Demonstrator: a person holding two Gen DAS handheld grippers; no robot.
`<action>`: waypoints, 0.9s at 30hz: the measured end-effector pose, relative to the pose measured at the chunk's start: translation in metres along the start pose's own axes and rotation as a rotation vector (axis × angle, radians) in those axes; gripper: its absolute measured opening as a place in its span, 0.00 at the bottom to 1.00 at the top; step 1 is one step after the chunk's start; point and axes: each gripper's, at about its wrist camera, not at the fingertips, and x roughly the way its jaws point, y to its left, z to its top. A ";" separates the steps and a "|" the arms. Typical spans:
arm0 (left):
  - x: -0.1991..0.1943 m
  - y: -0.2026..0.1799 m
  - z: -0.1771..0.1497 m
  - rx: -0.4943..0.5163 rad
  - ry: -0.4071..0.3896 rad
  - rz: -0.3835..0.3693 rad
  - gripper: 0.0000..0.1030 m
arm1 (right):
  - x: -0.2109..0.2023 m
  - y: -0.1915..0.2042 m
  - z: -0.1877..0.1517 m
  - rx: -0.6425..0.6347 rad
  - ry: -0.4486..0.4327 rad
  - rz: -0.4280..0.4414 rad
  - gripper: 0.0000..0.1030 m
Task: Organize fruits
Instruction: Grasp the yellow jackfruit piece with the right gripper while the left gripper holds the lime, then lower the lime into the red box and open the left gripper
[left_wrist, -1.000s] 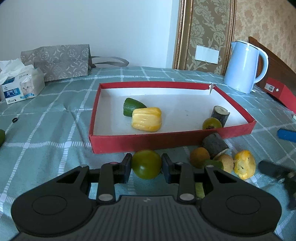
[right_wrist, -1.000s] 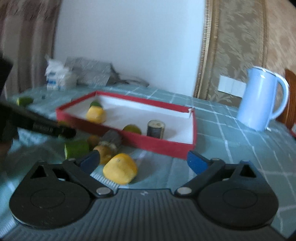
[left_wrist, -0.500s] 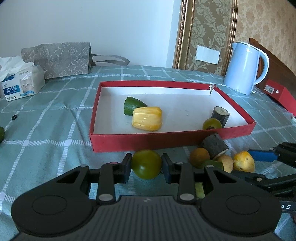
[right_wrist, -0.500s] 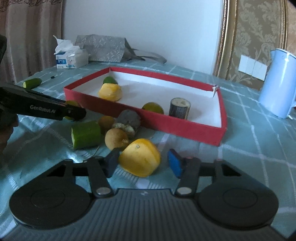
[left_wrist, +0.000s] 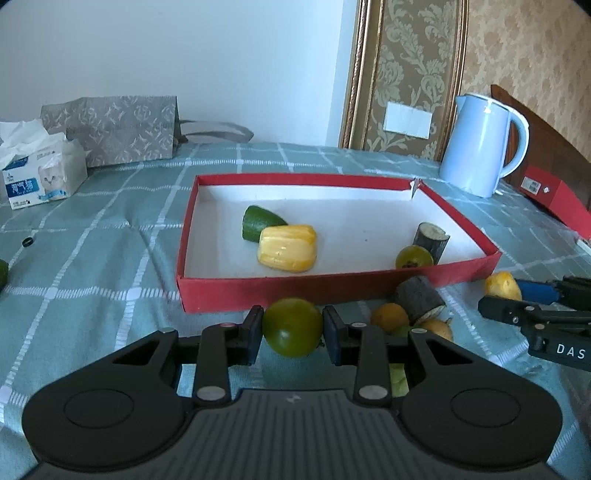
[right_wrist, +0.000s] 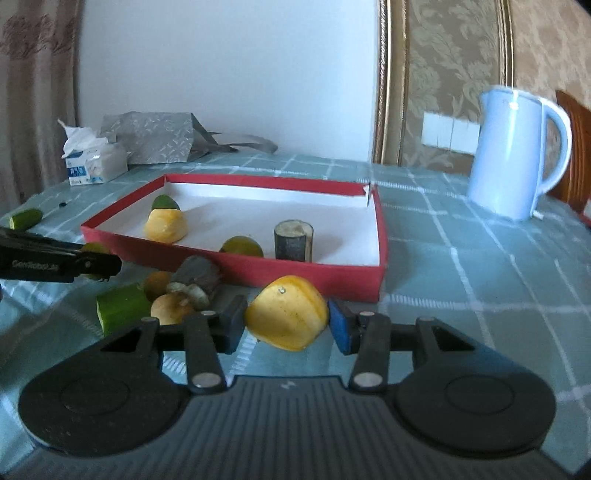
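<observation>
Before red box (left_wrist: 332, 286), left gripper (left_wrist: 292, 328) clamping green fruit (left_wrist: 291, 326), pitched downward.

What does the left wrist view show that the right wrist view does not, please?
Only the left wrist view: the red case behind the kettle. Only the right wrist view: the curtain and the whole cucumber piece beside the pile. Both: the red tray, kettle, tissue box, and each gripper's held fruit.
</observation>
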 end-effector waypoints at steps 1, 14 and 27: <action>-0.001 0.000 0.000 0.001 -0.005 0.004 0.33 | 0.001 -0.002 0.000 0.009 0.008 -0.004 0.43; 0.012 -0.014 0.026 0.020 -0.053 0.007 0.33 | -0.005 -0.015 0.003 0.079 -0.032 -0.013 0.43; 0.063 -0.032 0.060 0.034 -0.037 -0.003 0.33 | -0.001 -0.010 0.002 0.062 -0.020 -0.009 0.43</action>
